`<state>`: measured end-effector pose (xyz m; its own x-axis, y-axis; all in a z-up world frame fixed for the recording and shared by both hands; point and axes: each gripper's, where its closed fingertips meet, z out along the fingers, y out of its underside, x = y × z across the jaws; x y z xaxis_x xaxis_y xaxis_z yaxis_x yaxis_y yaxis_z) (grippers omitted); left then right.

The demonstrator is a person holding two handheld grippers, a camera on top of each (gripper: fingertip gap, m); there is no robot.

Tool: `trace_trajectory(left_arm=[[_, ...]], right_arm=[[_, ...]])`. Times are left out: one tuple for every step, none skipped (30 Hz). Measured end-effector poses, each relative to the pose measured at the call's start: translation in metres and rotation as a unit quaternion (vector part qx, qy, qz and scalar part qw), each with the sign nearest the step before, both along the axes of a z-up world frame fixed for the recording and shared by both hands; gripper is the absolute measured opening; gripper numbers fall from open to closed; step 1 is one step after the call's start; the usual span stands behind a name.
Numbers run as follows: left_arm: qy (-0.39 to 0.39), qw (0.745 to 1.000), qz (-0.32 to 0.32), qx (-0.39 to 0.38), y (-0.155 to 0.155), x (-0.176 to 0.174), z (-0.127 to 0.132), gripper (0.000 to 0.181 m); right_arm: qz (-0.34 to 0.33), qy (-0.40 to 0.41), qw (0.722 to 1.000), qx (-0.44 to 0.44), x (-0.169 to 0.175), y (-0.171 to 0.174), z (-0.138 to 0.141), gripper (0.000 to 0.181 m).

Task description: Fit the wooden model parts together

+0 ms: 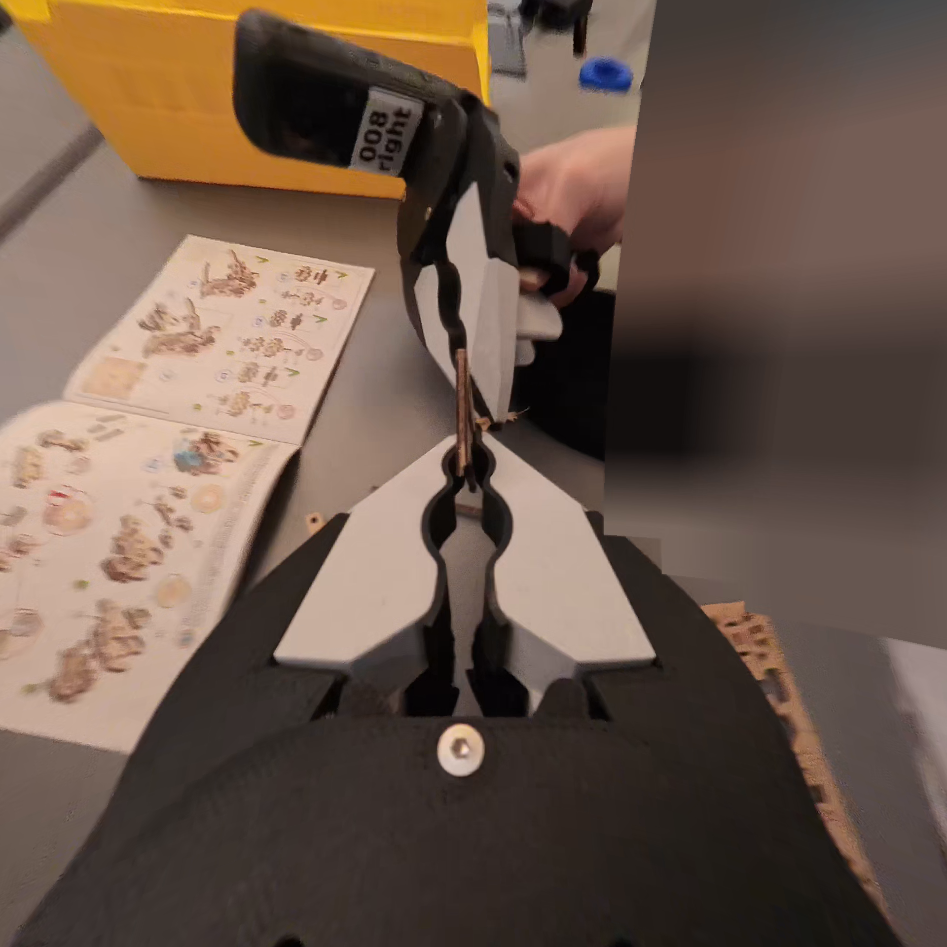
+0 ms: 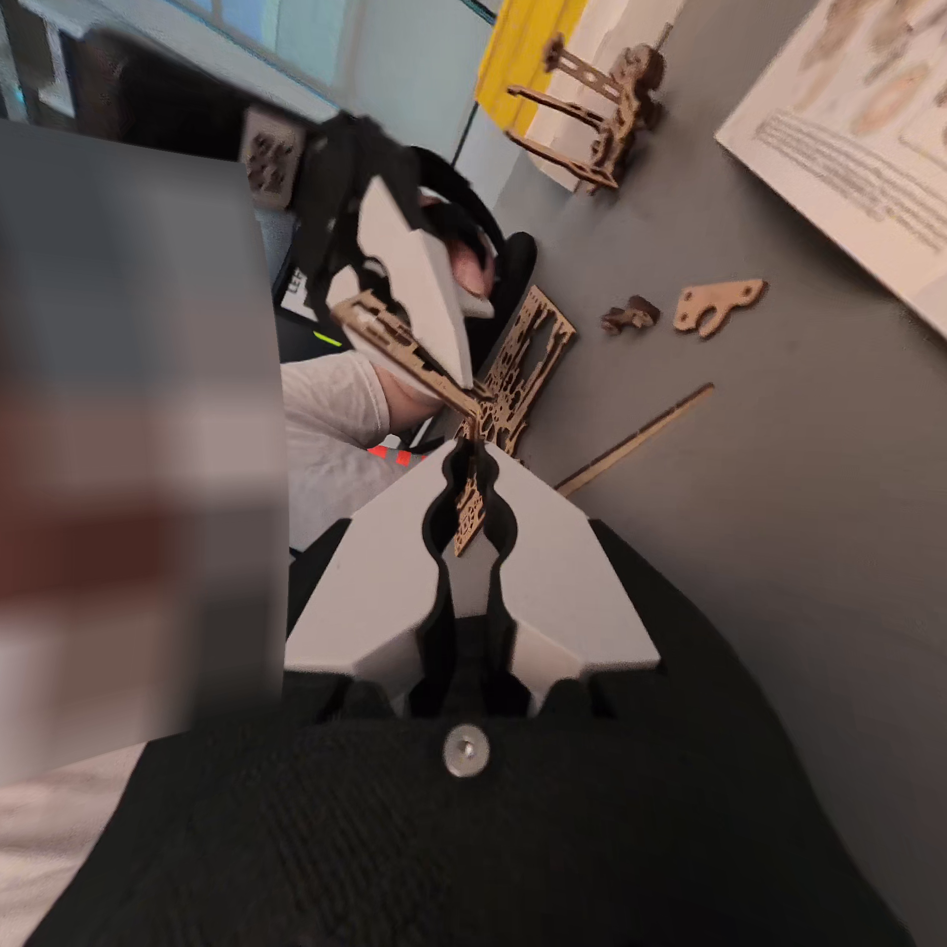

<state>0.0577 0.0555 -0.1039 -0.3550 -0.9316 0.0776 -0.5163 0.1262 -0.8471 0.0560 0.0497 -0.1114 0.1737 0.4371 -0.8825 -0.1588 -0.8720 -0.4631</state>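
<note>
An open instruction booklet lies at nine o'clock of the left gripper, a yellow box at eleven. Both grippers are clamped on wooden parts: the right gripper pinches a fretted wooden piece, the left a slotted wooden strip, meeting tip to tip above the grey table. A hand grips the right handle at one o'clock.

grey tabletop, window behind

Grey table bears booklet, yellow box, loose wooden parts.
</note>
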Motion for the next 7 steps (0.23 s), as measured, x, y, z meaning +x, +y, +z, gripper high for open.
trace_trajectory(left_arm=[[0.0, 0.999, 0.005, -0.049, 0.0, 0.0, 0.005, 0.0], [-0.005, 0.997, 0.026, -0.072, 0.007, 0.001, 0.009, 0.0], [-0.017, 0.997, 0.05, -0.06, 0.021, 0.001, 0.012, 0.0], [-0.025, 0.997, 0.059, -0.052, 0.029, -0.002, 0.015, 0.0], [-0.032, 0.995, 0.059, -0.07, 0.032, -0.005, 0.022, 0.0], [-0.039, 0.993, 0.061, -0.097, 0.033, -0.006, 0.029, 0.0], [-0.041, 0.99, 0.067, -0.119, 0.034, -0.006, 0.032, 0.0]], right_arm=[[0.002, -0.001, 1.0, 0.019, 0.001, -0.001, 0.005, 0.0], [0.005, -0.016, 1.0, 0.019, 0.003, -0.003, 0.003, 0.0], [0.002, -0.028, 0.999, 0.022, 0.005, -0.003, 0.002, 0.0], [-0.009, -0.02, 0.999, 0.025, 0.008, -0.001, 0.005, 0.0], [-0.014, -0.004, 0.999, 0.028, 0.011, 0.001, 0.011, 0.0], [-0.014, -0.001, 0.999, 0.032, 0.012, 0.001, 0.013, 0.0], [-0.018, 0.002, 0.999, 0.039, 0.014, 0.002, 0.016, 0.0]])
